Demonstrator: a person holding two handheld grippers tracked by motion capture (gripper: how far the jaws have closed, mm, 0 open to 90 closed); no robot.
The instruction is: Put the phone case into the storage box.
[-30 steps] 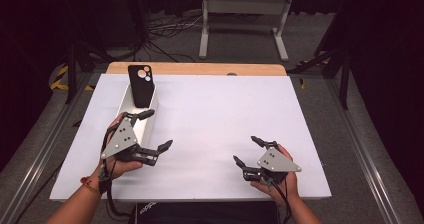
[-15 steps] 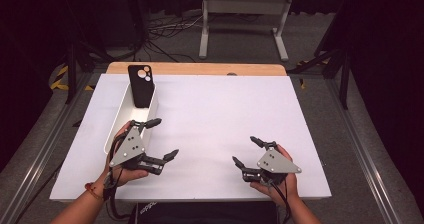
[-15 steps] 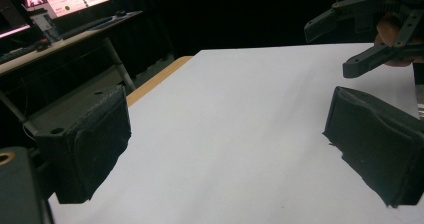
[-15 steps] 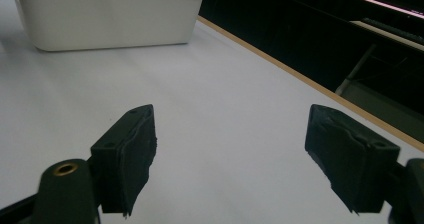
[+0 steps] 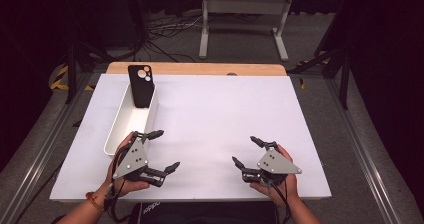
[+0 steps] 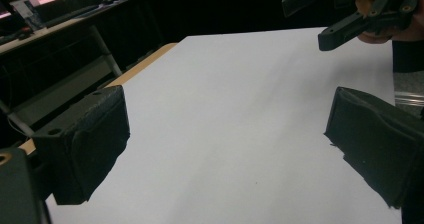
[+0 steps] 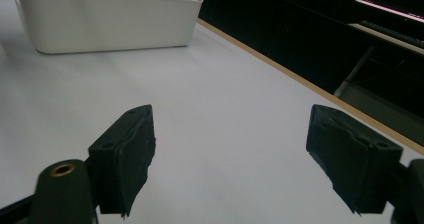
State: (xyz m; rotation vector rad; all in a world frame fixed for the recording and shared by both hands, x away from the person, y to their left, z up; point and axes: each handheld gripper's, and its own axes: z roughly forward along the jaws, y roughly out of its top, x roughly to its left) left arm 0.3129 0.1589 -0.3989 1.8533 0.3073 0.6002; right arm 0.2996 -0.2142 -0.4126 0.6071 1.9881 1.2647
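The left gripper point(image 5: 163, 150) has drawn back toward the counter's point(image 5: 225, 114) near edge, jaws apart and empty; the right gripper point(image 5: 245, 151) rests nearby, jaws likewise spread. A black phone case point(image 5: 141, 86) leans upright in the white bin's point(image 5: 116, 129) far end.

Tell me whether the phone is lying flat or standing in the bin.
Standing: the black phone leans upright at the white bin's far end, camera lenses uppermost.

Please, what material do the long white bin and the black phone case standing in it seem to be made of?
The long white rectangular bin looks like moulded plastic: smooth, slightly glossy walls with rounded corners and a thin rolled rim, clearest in the right gripper view. The black phone case looks like matte plastic or silicone, dull and even with a camera cut-out; the picture cannot tell which.
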